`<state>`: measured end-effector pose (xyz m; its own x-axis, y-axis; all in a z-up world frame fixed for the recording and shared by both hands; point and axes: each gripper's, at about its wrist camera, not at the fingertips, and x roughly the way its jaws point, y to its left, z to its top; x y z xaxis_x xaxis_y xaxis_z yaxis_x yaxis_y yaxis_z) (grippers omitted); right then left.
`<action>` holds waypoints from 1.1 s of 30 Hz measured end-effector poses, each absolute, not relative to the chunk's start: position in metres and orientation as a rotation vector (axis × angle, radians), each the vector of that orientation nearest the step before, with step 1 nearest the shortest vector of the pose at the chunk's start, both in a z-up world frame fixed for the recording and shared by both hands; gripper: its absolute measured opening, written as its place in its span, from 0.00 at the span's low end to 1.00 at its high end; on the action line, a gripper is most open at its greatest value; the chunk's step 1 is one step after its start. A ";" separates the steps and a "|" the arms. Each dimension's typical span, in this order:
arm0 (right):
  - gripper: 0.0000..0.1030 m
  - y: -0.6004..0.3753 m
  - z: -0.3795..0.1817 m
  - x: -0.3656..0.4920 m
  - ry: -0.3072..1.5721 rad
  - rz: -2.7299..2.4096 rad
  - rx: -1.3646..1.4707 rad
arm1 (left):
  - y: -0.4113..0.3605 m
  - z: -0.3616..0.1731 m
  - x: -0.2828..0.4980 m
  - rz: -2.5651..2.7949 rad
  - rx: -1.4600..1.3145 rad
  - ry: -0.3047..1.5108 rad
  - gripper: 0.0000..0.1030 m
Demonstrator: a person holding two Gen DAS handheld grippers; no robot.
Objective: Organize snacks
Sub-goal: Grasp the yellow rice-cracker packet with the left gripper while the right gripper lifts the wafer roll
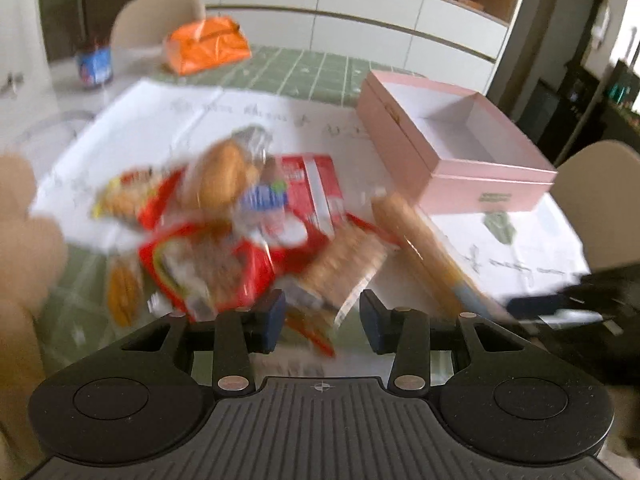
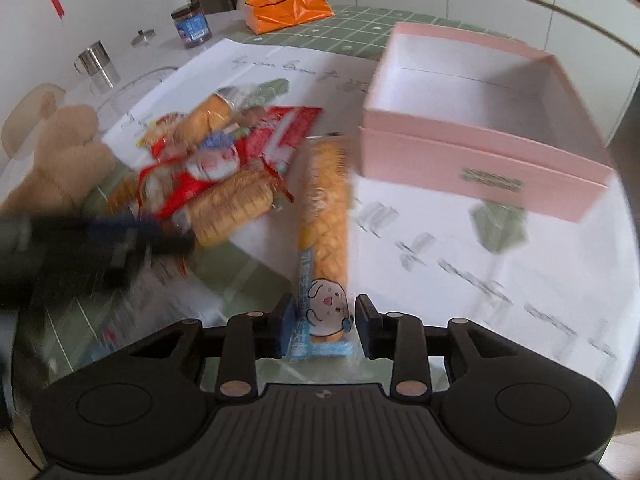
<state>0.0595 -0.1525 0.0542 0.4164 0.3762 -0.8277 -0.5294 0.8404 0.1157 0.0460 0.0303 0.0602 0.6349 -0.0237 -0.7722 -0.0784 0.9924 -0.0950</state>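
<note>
Pink card makes up the open box point(image 2: 472, 160), and its white inside shows nothing in it from either wrist view, so by my reading you have barely begun: no snack has gone in. The long cracker sleeve point(image 2: 324, 216), orange with a blue end and a cartoon face, lies on the white paper sheet point(image 2: 440, 248) just left of the box, pointing back toward you. Your right gripper point(image 2: 322, 326) sits around its near end, one pad on each side of the blue seal; whether the pads point(image 2: 286, 330) actually press the wrapper or merely flank it I cannot tell, as the frame is blurred there.

Left of the sleeve, the rest of the snacks sit in a loose pile point(image 1: 240, 232): red wrappers, clear packs of round biscuits, a bun-like pack on top, all overlapping. Your left gripper point(image 1: 322, 320) hangs at the near edge of that pile with its jaws apart and nothing between them; a clear biscuit pack point(image 1: 344, 268) lies just ahead of the gap.

Further out are a plush toy point(image 2: 68, 160) to the left, an orange bag point(image 2: 288, 6) and a dark jar point(image 2: 192, 24) at the far side of the green gridded table point(image 1: 312, 72).

What is left, as I judge it, is nearly everything: the sleeve first, then the whole pile.
</note>
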 end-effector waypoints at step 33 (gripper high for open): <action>0.77 -0.089 0.064 -0.006 0.857 0.565 -0.346 | 0.109 0.069 -0.027 0.014 -0.304 0.929 0.19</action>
